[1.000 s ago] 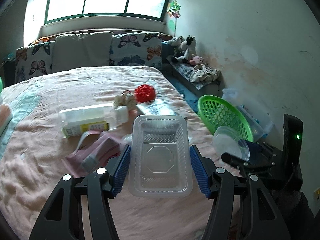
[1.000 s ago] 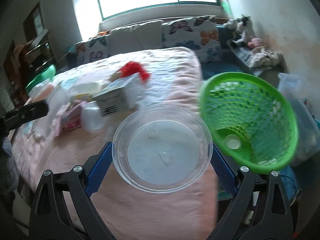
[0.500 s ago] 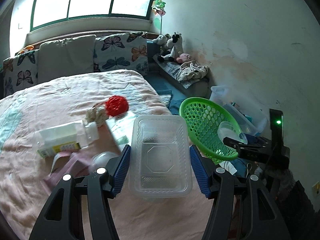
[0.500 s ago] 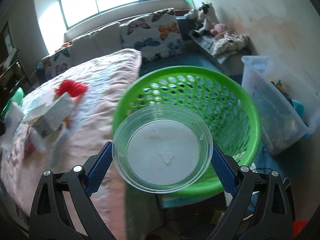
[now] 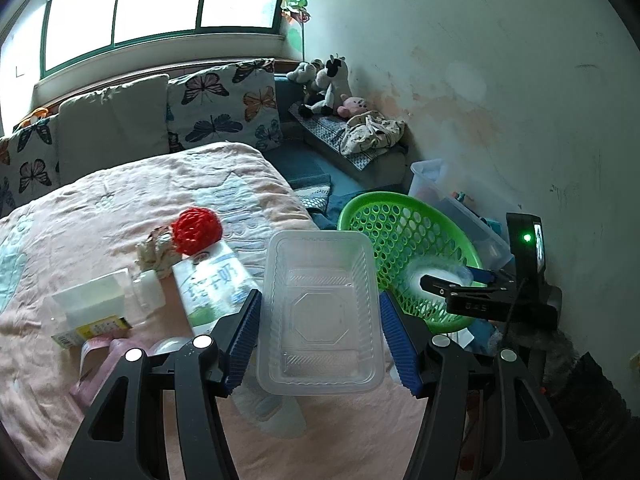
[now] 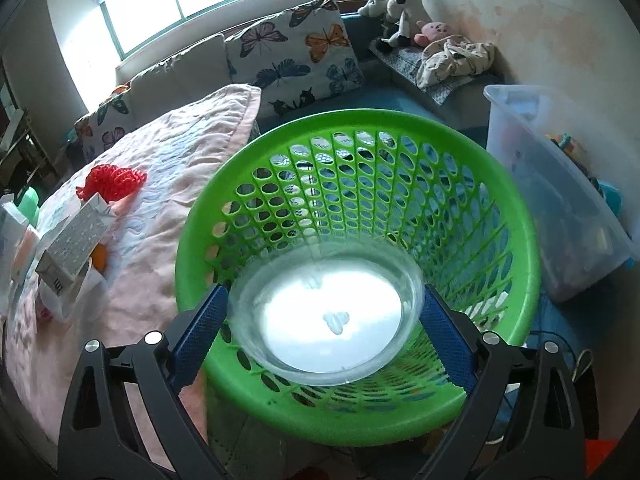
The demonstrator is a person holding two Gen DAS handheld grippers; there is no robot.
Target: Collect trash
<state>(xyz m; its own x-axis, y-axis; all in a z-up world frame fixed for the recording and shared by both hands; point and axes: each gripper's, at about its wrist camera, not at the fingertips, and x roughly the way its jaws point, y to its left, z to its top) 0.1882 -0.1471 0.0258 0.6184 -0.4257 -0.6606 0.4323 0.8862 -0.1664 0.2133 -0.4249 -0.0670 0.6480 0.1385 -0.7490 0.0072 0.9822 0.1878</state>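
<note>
The green basket (image 6: 356,264) stands on the floor just beside the bed (image 5: 120,208), and your right gripper (image 6: 324,312) is the 1 already over its mouth, clamped on the round clear lid (image 6: 326,316). Your left gripper (image 5: 318,320), clamped across the short sides of the rectangular clear tray (image 5: 320,312), is over the bed edge (basket to its right).

We see daylight pouring from the window (image 5: 160,4), blown out to white in both views, leaving the wall (image 5: 500,92) evenly lit. The round lid (image 6: 326,312) is smeared and glaring white, and fisheye bending darkens every corner.
</note>
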